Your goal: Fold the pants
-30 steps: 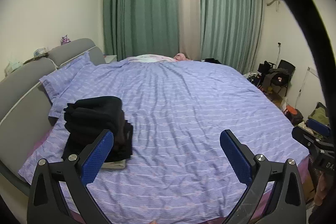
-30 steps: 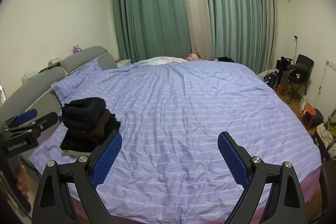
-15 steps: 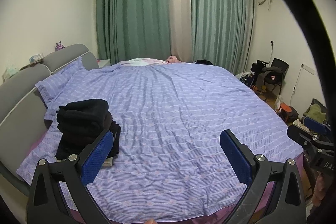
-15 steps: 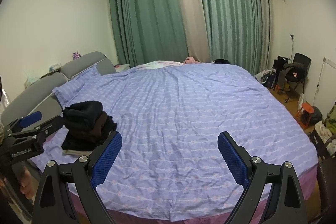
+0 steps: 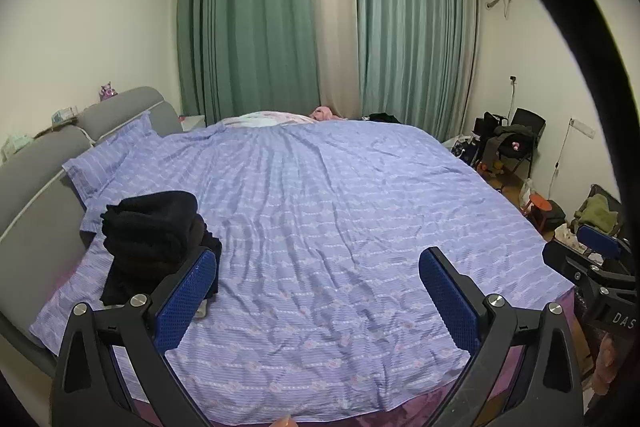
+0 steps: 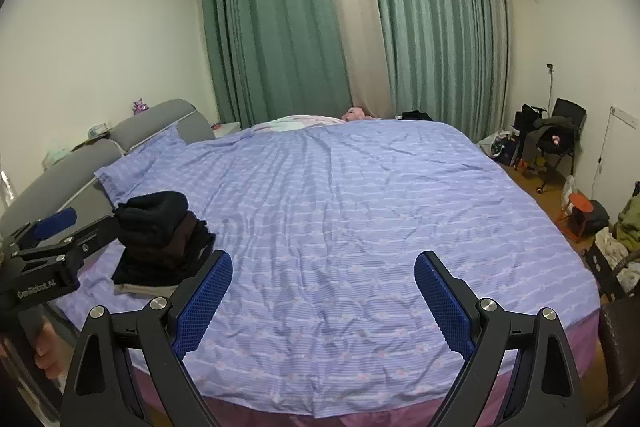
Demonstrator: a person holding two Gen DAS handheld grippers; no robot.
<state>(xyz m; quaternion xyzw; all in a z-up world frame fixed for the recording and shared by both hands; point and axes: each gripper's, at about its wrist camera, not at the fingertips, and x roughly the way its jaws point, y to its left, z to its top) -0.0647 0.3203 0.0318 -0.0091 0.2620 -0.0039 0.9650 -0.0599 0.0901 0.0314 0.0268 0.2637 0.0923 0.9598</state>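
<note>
Up close, the left gripper (image 5: 318,293) has its jaws spread wide apart, and nothing is between its blue pads (image 5: 185,301). It hangs in the air over the near edge of the bed. The right gripper (image 6: 323,297) is wide open too, with nothing in it. It also hangs over the near edge of the bed.

Just past the left gripper's left finger sits a pile of folded pants (image 5: 154,233). They are black and dark brown, stacked one on top of the other. The top one is thick and rounded. A bit of pale cloth (image 6: 138,289) peeks out from under the pile. The pile rests on the left side of the bed, near the purple pillow (image 5: 108,157) and the gray headboard (image 5: 38,195).

From the right wrist view, the left gripper shows at the left edge, close to the pile but not touching it. From the left wrist view, the right gripper shows at the right edge, past the side of the bed.

A big purple striped bedspread (image 5: 340,207) covers the bed, with small wrinkles all over. Green curtains (image 5: 248,23) hang on the far wall, with 1 beige strip between them. A black chair (image 6: 560,135) piled with stuff stands by the right wall, and an orange stool (image 6: 578,213) sits nearer.
</note>
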